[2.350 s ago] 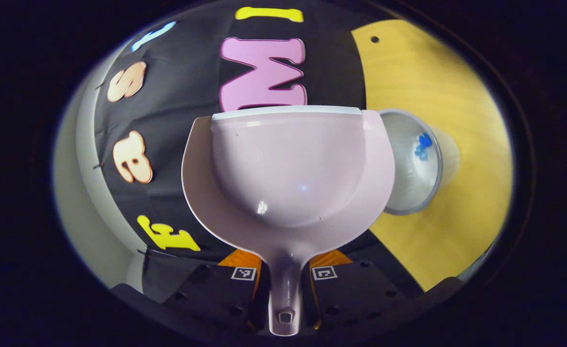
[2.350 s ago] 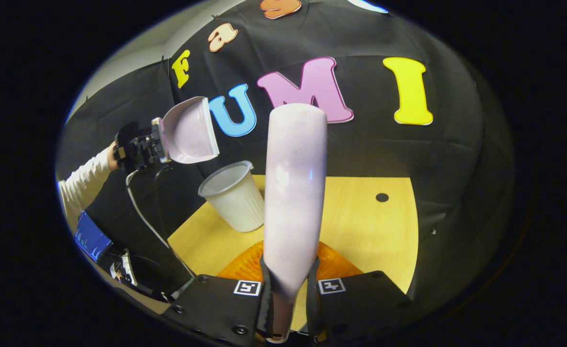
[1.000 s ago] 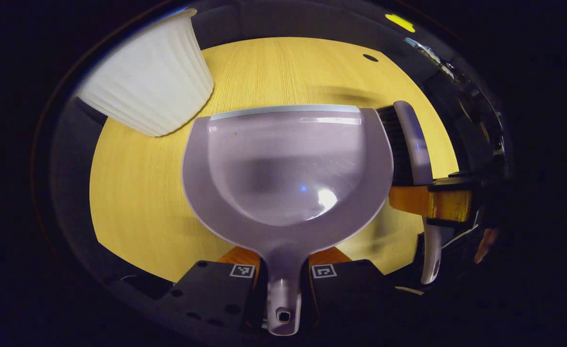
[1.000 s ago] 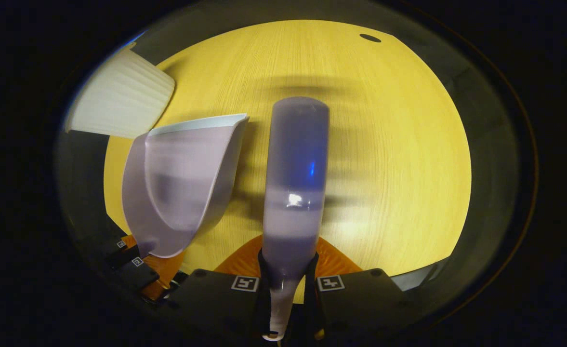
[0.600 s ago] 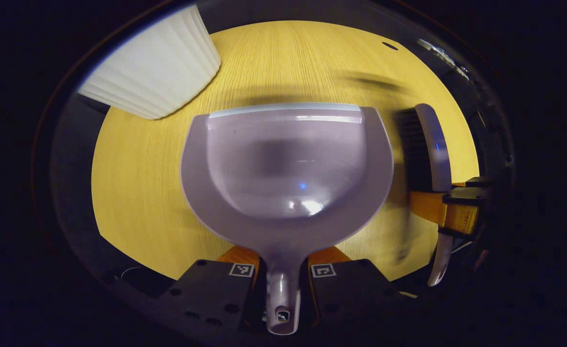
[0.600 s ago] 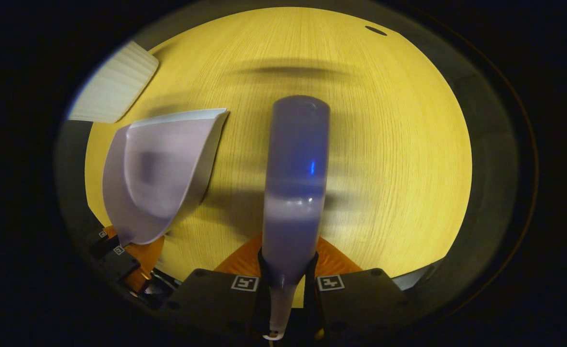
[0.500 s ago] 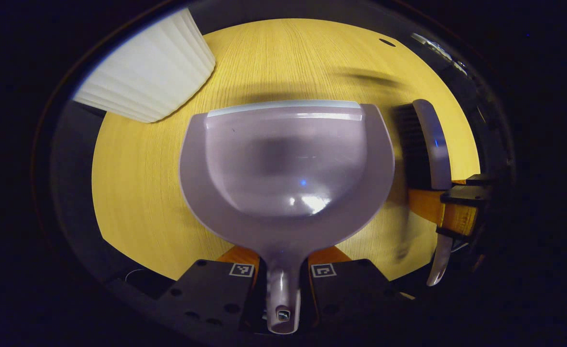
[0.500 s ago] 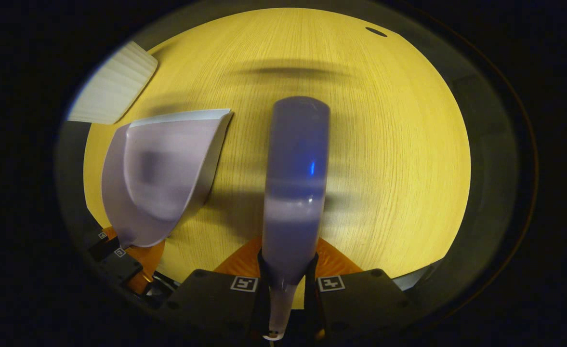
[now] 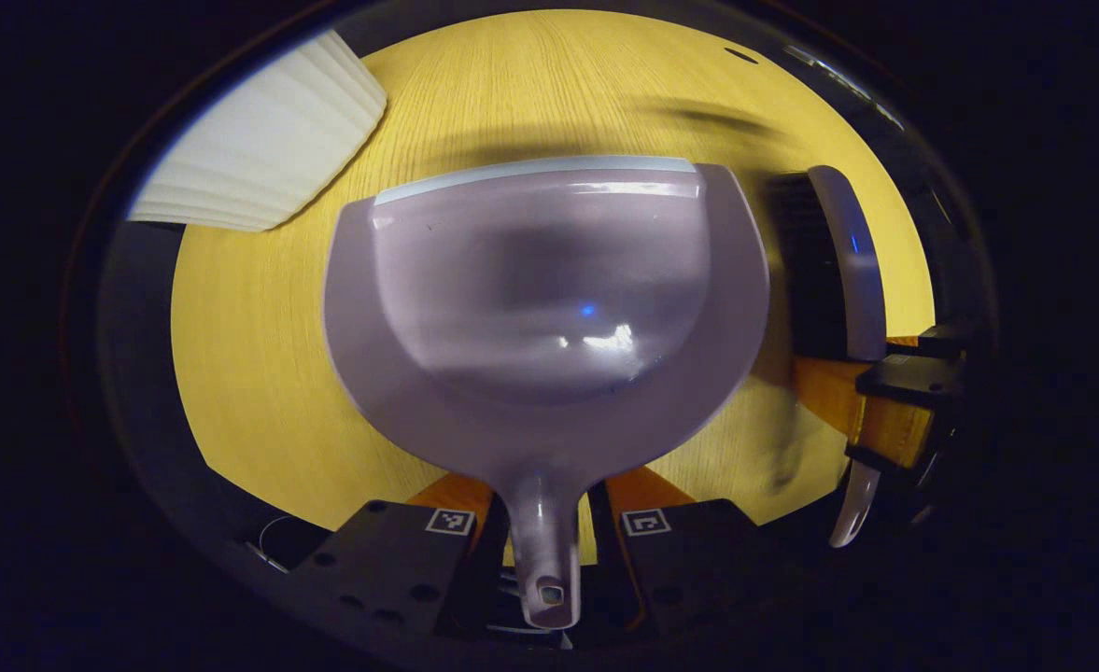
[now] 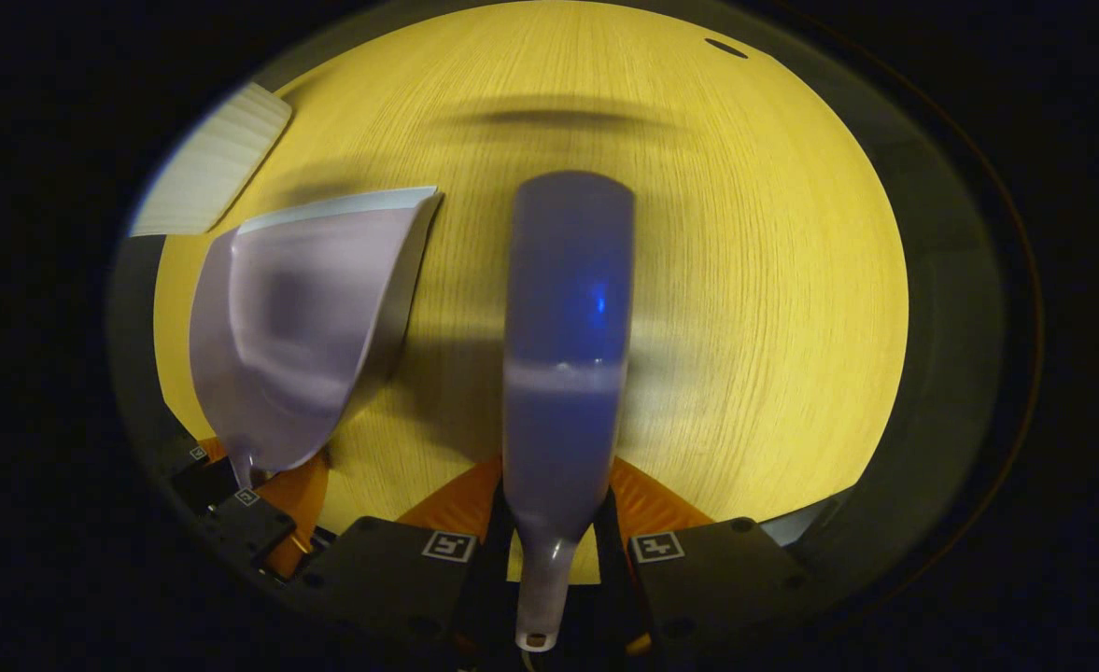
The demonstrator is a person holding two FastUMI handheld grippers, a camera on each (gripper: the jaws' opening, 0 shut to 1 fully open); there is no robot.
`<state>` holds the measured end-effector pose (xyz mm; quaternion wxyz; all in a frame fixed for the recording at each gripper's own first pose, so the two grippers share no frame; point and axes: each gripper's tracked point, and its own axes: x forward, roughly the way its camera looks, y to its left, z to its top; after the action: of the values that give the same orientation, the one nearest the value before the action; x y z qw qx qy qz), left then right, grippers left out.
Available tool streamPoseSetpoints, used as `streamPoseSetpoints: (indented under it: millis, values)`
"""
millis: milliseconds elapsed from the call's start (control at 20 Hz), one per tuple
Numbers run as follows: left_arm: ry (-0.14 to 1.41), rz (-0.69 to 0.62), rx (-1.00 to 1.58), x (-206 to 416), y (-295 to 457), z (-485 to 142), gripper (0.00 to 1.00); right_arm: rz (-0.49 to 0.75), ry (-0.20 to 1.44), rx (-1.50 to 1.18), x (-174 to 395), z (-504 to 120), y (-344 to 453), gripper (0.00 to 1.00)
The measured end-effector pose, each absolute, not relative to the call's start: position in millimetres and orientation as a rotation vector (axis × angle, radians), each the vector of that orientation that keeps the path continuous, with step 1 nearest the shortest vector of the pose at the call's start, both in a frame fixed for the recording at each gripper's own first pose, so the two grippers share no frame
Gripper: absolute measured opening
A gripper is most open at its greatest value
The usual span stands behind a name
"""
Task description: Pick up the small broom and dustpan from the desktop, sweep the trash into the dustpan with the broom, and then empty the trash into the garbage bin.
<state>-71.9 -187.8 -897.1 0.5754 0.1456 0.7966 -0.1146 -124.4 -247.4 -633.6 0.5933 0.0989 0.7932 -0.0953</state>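
No readable words, brands or numbers here. The one kind of sign in sight is the small square black-and-white coded markers [image 9: 449, 521] on the tool bodies, in the left gripper view and the right gripper view; they carry patterns, not letters.

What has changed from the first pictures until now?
The dustpan was held up by the bin; now it and the broom are lowered close over the table, side by side. The left gripper and right gripper still hold their handles.
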Motion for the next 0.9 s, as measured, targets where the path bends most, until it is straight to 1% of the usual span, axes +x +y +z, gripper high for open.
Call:
streamPoseSetpoints:
  millis: [50,100,150,200,250,400,450,500,550,600,650,700,750,800,850,900]
  values:
    - [1.873,-0.272,0.350,-73,-189,-894,0.44,-0.224,1.844,0.232,-126,-634,-246,0.48]
    - [1.870,-0.272,0.364,-74,-189,-892,0.63,-0.226,1.843,0.232,-127,-633,-246,0.55]
    - [1.855,-0.275,0.366,-71,-191,-889,0.82,-0.225,1.842,0.236,-131,-633,-245,0.77]
    - [1.831,-0.280,0.376,-68,-192,-887,0.87,-0.238,1.833,0.234,-129,-630,-248,0.98]
    - [1.813,-0.276,0.383,-66,-191,-884,0.86,-0.244,1.822,0.235,-128,-628,-249,1.00]
    - [1.772,-0.282,0.339,-68,-196,-873,0.86,-0.238,1.787,0.257,-129,-611,-247,1.00]
    - [1.749,-0.291,0.321,-69,-197,-867,0.86,-0.236,1.758,0.265,-127,-604,-245,0.97]
    - [1.715,-0.303,0.315,-70,-198,-858,0.86,-0.231,1.722,0.279,-125,-592,-243,0.97]
    - [1.672,-0.331,0.315,-71,-199,-847,0.86,-0.221,1.676,0.295,-121,-577,-241,1.00]
    - [1.617,-0.369,0.319,-71,-201,-834,0.86,-0.207,1.614,0.308,-115,-560,-239,0.97]
    - [1.540,-0.393,0.329,-67,-201,-818,0.86,-0.190,1.546,0.319,-109,-543,-237,1.00]
    - [1.441,-0.394,0.335,-59,-201,-799,0.86,-0.182,1.477,0.327,-105,-520,-238,0.97]
    - [1.333,-0.391,0.336,-51,-199,-776,0.87,-0.188,1.397,0.320,-101,-495,-242,0.97]
    - [1.231,-0.386,0.326,-43,-199,-753,0.86,-0.192,1.303,0.315,-94,-467,-245,1.00]
    - [1.148,-0.384,0.302,-42,-198,-736,0.86,-0.203,1.209,0.296,-91,-442,-251,0.96]
    - [1.084,-0.390,0.267,-48,-196,-722,0.86,-0.213,1.108,0.272,-86,-414,-257,0.99]
